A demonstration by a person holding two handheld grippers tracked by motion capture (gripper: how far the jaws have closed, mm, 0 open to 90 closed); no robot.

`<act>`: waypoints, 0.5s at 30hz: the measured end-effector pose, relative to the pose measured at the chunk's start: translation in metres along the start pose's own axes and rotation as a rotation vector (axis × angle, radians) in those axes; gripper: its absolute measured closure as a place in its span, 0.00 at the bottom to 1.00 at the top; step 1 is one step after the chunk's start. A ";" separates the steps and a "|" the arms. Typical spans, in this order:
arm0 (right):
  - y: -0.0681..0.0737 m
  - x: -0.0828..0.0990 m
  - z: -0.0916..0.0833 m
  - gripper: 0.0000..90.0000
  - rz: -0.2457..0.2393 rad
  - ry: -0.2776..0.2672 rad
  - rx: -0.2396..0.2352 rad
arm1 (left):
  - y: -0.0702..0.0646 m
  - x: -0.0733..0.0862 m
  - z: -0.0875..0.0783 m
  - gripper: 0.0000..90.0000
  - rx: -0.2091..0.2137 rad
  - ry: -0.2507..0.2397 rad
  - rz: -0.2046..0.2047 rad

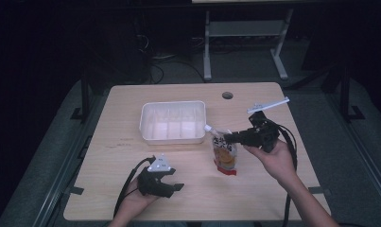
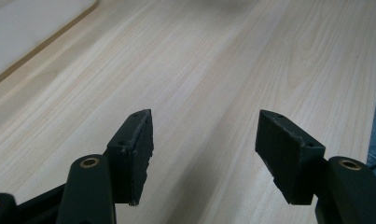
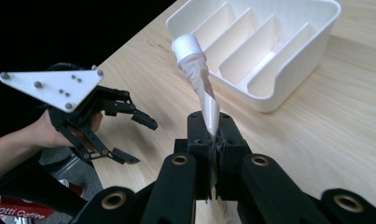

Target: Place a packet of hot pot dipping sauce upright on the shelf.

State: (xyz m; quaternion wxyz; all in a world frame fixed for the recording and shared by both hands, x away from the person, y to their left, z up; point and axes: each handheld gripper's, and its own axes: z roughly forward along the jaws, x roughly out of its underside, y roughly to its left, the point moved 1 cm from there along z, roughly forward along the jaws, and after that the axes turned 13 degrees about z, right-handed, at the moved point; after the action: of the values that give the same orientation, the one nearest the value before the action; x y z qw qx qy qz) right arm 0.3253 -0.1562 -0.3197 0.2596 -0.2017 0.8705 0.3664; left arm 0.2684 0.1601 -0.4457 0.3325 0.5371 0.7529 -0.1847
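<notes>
Wooden table [image 1: 131, 156] under me, left gripper [image 1: 171, 179] gaping empty, right gripper [image 3: 213, 140] pinching the pouch [image 1: 224, 153] by its twisted neck, which could easily slip out near the tray [image 1: 173, 137].

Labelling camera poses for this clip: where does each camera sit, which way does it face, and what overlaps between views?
High view: above the person's side, looking forward and down on the wooden table; both forearms, left tongs open, right tongs shut on a spouted pouch.
Left gripper view: rides the left tongs, looking low along bare tabletop; its two black jaws stand apart.
Right gripper view: rides the right tongs, facing the white divided tray; jaws clamp the pouch's neck.
Shared: high and right gripper views both show tray, pouch, left tongs.
</notes>
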 end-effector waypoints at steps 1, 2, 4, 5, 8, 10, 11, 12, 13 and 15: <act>0.002 -0.002 0.002 0.96 -0.005 0.002 0.000 | 0.000 0.000 0.000 0.40 -0.001 0.000 0.001; 0.004 -0.005 0.003 0.96 -0.008 0.010 0.002 | 0.000 0.001 0.000 0.39 -0.002 0.002 0.002; 0.008 -0.010 0.006 0.96 -0.021 0.020 0.011 | 0.000 0.001 0.001 0.38 -0.005 0.007 0.004; 0.010 -0.012 0.008 0.96 -0.029 0.022 0.013 | 0.000 0.001 0.001 0.38 -0.006 0.010 0.005; 0.016 -0.018 0.013 0.96 -0.042 0.034 0.020 | -0.001 0.002 0.001 0.38 -0.013 0.006 0.006; 0.019 -0.022 0.017 0.96 -0.045 0.042 0.022 | 0.000 0.002 0.000 0.36 -0.025 0.007 0.004; 0.022 -0.026 0.021 0.96 -0.051 0.045 0.025 | 0.001 0.003 0.000 0.34 -0.029 0.009 0.000; 0.022 -0.026 0.021 0.96 -0.051 0.045 0.025 | 0.002 0.004 0.000 0.34 -0.029 0.012 -0.002; 0.025 -0.030 0.025 0.96 -0.051 0.049 0.023 | 0.003 0.005 -0.001 0.33 -0.035 0.011 -0.007; 0.025 -0.031 0.026 0.96 -0.051 0.051 0.020 | 0.004 0.005 -0.002 0.33 -0.037 0.008 -0.012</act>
State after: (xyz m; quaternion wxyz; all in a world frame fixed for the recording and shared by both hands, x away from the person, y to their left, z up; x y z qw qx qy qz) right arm 0.3441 -0.1150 -0.3032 0.2486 -0.2305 0.8749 0.3459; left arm 0.2703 0.1663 -0.4476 0.3382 0.5270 0.7607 -0.1706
